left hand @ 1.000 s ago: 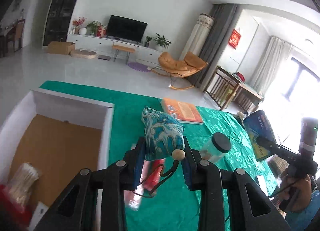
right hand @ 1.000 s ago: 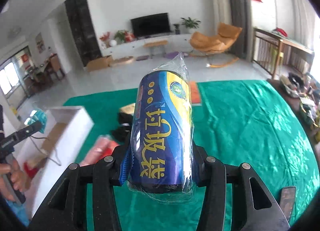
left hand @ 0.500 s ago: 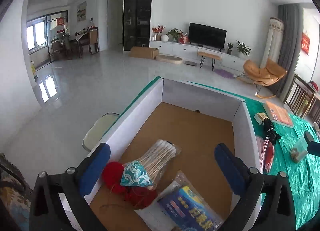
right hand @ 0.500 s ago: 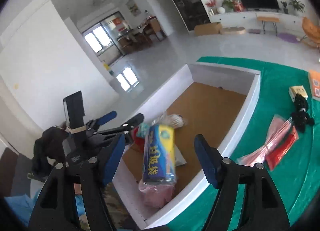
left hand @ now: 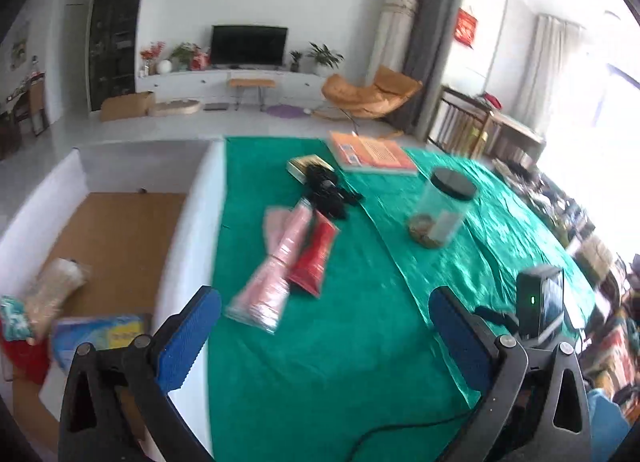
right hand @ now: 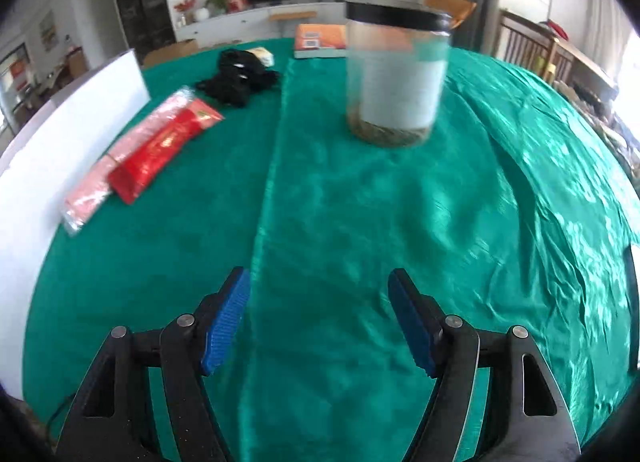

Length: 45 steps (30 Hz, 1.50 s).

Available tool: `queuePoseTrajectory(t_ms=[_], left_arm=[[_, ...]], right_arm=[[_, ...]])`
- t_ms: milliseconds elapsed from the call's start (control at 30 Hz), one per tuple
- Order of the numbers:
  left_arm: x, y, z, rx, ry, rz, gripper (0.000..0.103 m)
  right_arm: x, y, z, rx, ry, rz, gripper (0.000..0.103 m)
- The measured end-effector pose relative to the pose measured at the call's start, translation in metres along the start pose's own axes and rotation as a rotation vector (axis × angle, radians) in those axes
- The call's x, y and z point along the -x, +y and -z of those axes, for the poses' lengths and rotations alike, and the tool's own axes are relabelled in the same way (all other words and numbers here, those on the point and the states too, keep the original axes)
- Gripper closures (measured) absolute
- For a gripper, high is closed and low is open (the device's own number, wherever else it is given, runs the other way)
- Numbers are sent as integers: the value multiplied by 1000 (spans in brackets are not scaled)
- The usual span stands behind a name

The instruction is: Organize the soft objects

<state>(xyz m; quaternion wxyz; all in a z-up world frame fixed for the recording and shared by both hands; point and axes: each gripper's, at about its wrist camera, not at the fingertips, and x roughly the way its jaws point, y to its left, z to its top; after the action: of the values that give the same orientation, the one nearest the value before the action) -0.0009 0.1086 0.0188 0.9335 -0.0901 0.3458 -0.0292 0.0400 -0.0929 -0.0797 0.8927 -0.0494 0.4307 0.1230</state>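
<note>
My left gripper is open and empty above the green tablecloth, near the white box. In the box lie a blue trash-bag roll, a teal pouch, a clear packet of sticks and something red. On the cloth lie a pink packet, a red packet and a black soft bundle. My right gripper is open and empty over the cloth. Its view shows the pink packet, red packet and black bundle.
A clear jar with a black lid stands mid-table, close ahead in the right wrist view. An orange book and a small yellowish box lie at the far edge. The right gripper's body is at right.
Both grippers let go of their loads in the box and swung back over the table. The teal pouch and the blue roll now lie in the box. Both jaws are open and empty.
</note>
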Motion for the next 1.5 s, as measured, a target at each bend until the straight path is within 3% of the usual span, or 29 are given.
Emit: queuePoseTrajectory(t_ms=[67,133,200,300,533,933,1200,1500], left_arm=[[-27,-26,15,-44,61,26,0],[-52,-42,27,-74,112,7,0],[-64,-49,39,-88,143,-14,0],[-76,-46,44,-91,171,-49,0],[-73,-26,16,-63,112,-85,0],[-117,-15,-35,-91,158,-194,0],[-157,-9,-36,-140,237,-271,0],[-168,3,-38,-107,253,-275,0]], right_arm=[[2,-18,2,-57,3,20,29],[7,-30,2,-101,-42,33,29],[1,-32,-1,-104,-34,88,29],[-7,-38,-2,-121,-3,100,29],[12,-44,17,-112,-2,101,23],[12,-43,22,-104,-7,95,19],[13,-43,22,-103,-7,93,18],[13,-43,22,-102,-7,92,18]])
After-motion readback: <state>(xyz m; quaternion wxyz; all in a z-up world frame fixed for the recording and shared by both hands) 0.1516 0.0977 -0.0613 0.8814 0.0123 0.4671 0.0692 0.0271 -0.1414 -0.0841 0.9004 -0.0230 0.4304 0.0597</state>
